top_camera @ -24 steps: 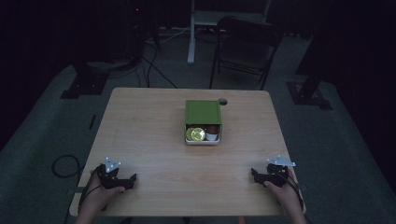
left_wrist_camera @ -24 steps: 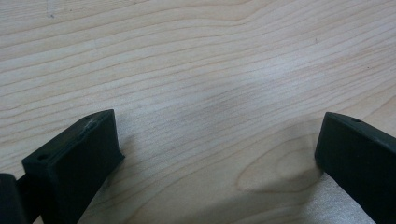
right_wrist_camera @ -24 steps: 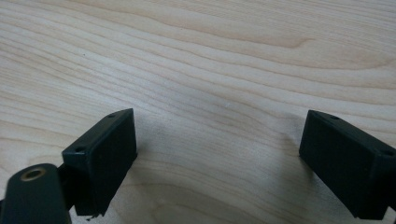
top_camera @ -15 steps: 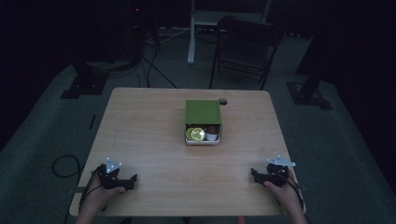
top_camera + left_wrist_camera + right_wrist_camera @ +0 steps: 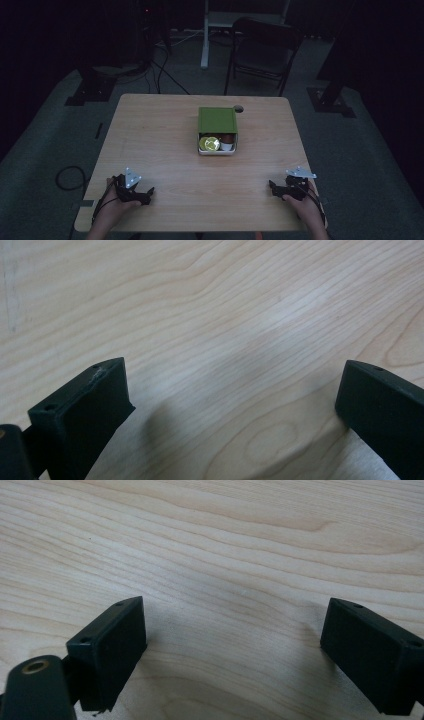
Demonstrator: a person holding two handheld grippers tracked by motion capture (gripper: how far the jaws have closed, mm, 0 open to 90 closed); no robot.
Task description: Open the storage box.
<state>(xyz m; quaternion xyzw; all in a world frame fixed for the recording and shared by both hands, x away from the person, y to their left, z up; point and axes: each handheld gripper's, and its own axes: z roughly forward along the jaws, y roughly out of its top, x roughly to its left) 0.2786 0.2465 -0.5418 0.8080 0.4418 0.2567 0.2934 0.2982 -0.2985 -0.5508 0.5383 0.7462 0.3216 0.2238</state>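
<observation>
Nothing has moved since the earlier frames: both grippers rest at the same places. At the lower left of the high view, the left gripper (image 5: 148, 192) lies on the table (image 5: 160, 140), jaws wide open and holding nothing. In the upper middle stands the box (image 5: 217, 120), well apart from both grippers, its green lid slid back so that a yellow disc (image 5: 209, 144) shows inside. I judge the box light and stiff; take it by its two long sides. At the lower right, the right gripper (image 5: 270, 186) is also wide open, empty.
</observation>
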